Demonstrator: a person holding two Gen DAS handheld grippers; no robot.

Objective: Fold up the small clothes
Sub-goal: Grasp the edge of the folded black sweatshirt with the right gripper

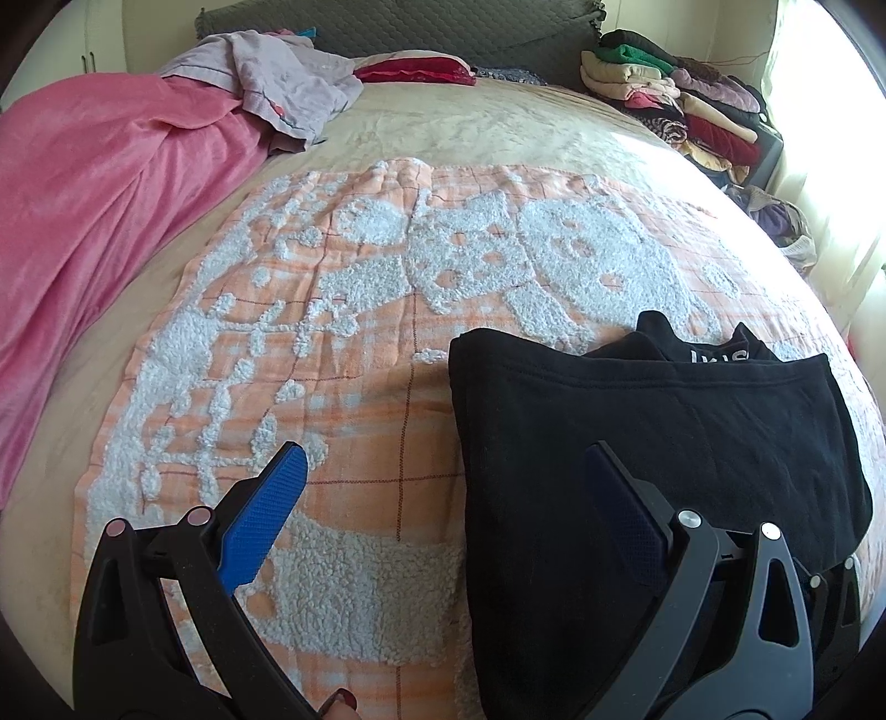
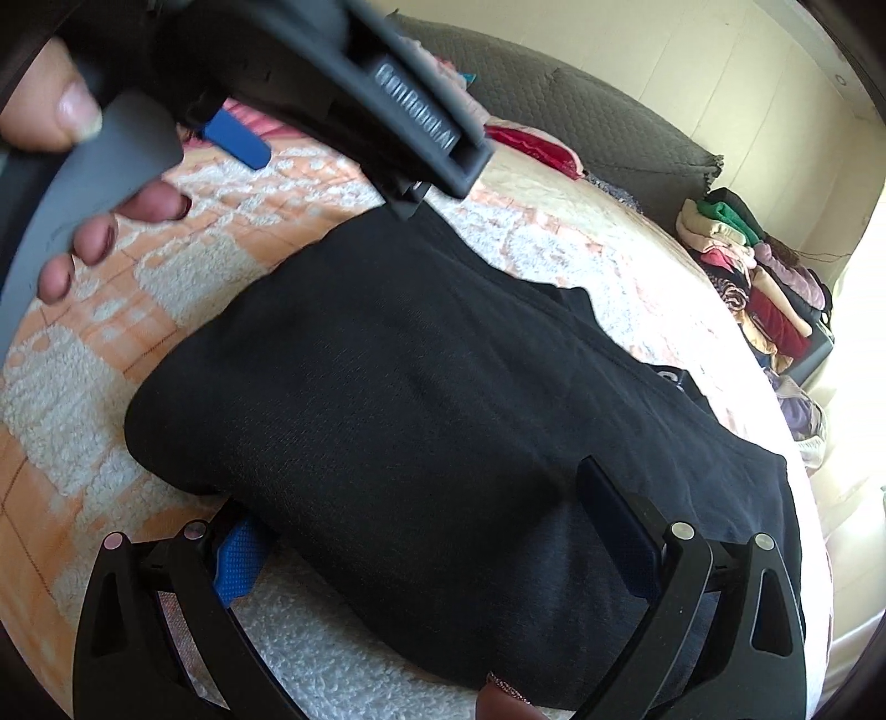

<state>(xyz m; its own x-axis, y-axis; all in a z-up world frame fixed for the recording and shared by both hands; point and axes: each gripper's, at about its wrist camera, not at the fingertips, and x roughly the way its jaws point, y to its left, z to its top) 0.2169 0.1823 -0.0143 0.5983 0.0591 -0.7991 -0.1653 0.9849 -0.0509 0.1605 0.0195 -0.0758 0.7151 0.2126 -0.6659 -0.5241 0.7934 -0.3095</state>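
A black folded garment [image 1: 637, 443] lies on an orange and white fleecy blanket [image 1: 332, 310] on the bed; it also fills the right wrist view [image 2: 421, 399]. My left gripper [image 1: 443, 471] is open, its left finger over the blanket and its right finger over the garment's near left part. My right gripper [image 2: 421, 515] is open, its jaws spread wide around the garment's near edge, with the left pad partly hidden under the cloth. The left gripper's body [image 2: 310, 83] and the hand holding it show at the top left of the right wrist view.
A pink blanket [image 1: 94, 221] lies at the bed's left side, with a lilac crumpled cloth [image 1: 277, 83] behind it. A grey pillow [image 1: 421, 27] and a red item [image 1: 415, 71] sit at the head. Stacks of folded clothes [image 1: 675, 99] stand at the far right.
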